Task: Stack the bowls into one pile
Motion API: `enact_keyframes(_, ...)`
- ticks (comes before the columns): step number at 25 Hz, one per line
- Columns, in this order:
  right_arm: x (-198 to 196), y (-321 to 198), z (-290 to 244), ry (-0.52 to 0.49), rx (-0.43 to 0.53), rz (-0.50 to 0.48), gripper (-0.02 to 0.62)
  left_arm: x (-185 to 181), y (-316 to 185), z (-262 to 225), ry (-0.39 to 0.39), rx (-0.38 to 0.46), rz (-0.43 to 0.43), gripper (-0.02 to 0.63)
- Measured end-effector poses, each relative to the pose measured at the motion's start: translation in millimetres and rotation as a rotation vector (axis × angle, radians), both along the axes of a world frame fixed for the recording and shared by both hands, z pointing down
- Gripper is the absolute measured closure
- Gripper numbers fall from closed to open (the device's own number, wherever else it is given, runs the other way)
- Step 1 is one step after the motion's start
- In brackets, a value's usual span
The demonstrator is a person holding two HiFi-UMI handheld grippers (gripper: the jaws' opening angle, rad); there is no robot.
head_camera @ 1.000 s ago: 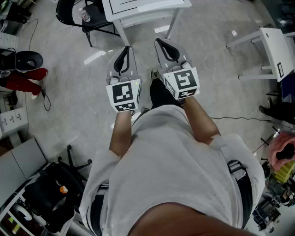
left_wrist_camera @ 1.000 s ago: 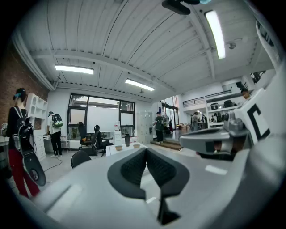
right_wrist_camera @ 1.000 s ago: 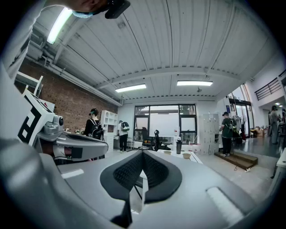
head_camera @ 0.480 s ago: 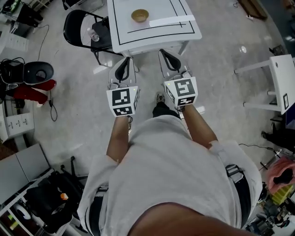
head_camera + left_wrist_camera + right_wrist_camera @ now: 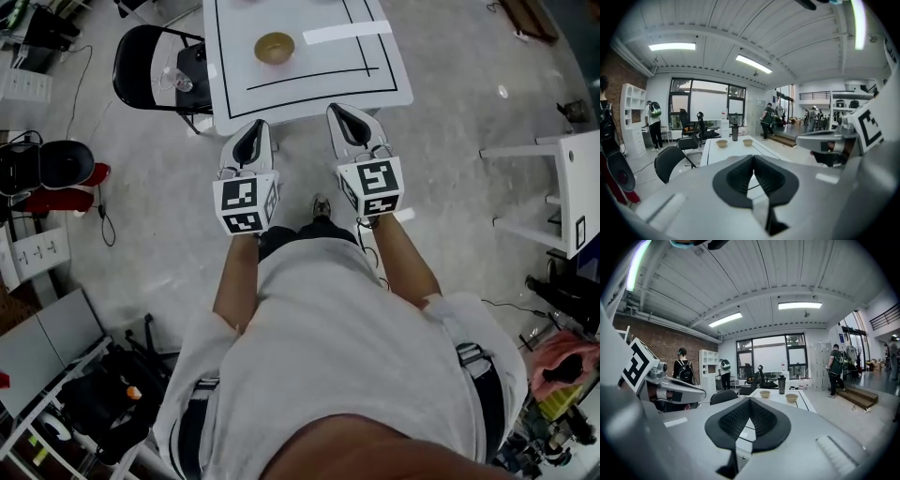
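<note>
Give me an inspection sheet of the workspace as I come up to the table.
Surface: white table with black lines and a white tape strip.
Job's things: bowl and second bowl, apart, not stacked.
Clutter: dark bottle beyond the bowls.
Grippers: left tongs and right tongs shut, empty, near the table's front edge.
Cables: cable on the floor at left.
Surroundings: black chair beside the table; person beyond it.

Table (image 5: 375,75) top is showing smooth white, faintly glossy. Bowl (image 5: 274,47) near its left edge is looking matt tan; wood or plastic, cannot tell. Left gripper (image 5: 253,127) and right gripper (image 5: 337,111) shells are reading as matt grey plastic, pads (image 5: 733,420) black and ribbed. Floor (image 5: 441,159) is glinting like polished concrete. Shirt (image 5: 337,337) is draping as soft cloth.
</note>
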State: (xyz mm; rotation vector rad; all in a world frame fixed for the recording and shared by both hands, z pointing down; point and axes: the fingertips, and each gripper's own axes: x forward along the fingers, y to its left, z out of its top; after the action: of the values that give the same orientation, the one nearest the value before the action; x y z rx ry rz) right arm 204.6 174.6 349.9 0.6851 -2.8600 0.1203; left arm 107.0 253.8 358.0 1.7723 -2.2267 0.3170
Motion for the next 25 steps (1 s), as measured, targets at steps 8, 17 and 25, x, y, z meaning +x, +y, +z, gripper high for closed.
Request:
enact_keyframes(8, -68, -36, 23, 0.064, -0.04, -0.01, 0.597, -71, -42, 14, 0.043, -0.015, -0.008, 0.604)
enact_keyframes(17, -156, -111, 21, 0.132, -0.038, 0.058, 0.597, -157, -133, 16, 0.072, -0.014, 0.112, 0.604)
enact_keyframes(25, -197, -159, 16, 0.182, -0.039, 0.165, 0.597, -203, -191, 4, 0.132, 0.029, 0.198, 0.604)
